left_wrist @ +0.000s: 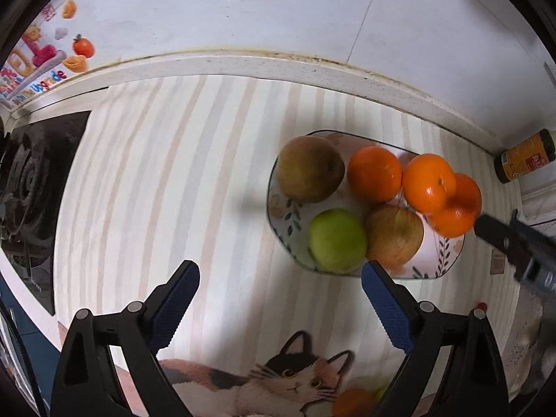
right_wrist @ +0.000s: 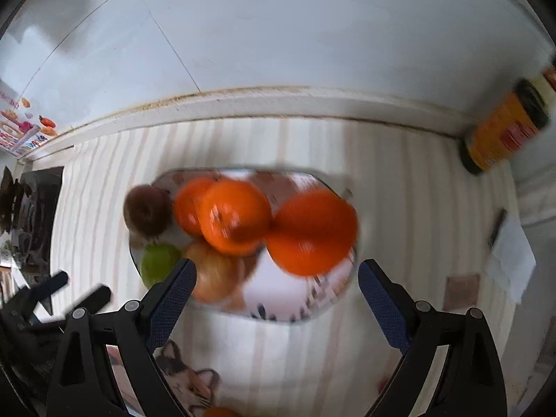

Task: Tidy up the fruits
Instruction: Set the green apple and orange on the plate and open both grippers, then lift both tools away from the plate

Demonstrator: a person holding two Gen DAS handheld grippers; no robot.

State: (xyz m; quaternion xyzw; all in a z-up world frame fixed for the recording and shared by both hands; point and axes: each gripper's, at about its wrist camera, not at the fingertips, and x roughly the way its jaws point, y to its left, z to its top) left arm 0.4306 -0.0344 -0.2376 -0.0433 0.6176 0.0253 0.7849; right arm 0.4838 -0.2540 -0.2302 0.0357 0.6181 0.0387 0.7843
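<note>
A patterned plate (left_wrist: 448, 260) on the striped mat holds a brown pear (left_wrist: 310, 168), a green apple (left_wrist: 337, 238), a red-yellow apple (left_wrist: 394, 236) and three oranges (left_wrist: 374, 173). My left gripper (left_wrist: 279, 304) is open and empty, hovering short of the plate's near left edge. My right gripper (right_wrist: 276, 299) is open and empty over the plate's near rim (right_wrist: 288, 316); its view is blurred. The rightmost orange (right_wrist: 312, 232) lies just beyond its fingers. The right gripper's tip (left_wrist: 500, 234) shows by that orange (left_wrist: 455, 208) in the left view.
A stove burner (left_wrist: 31, 187) lies at the left. An orange-labelled jar (left_wrist: 524, 158) stands at the back right by the wall. A cat picture (left_wrist: 295, 378) is on the mat's near edge, with another orange (left_wrist: 352, 403) beside it. The left gripper (right_wrist: 52, 299) shows at the right view's left.
</note>
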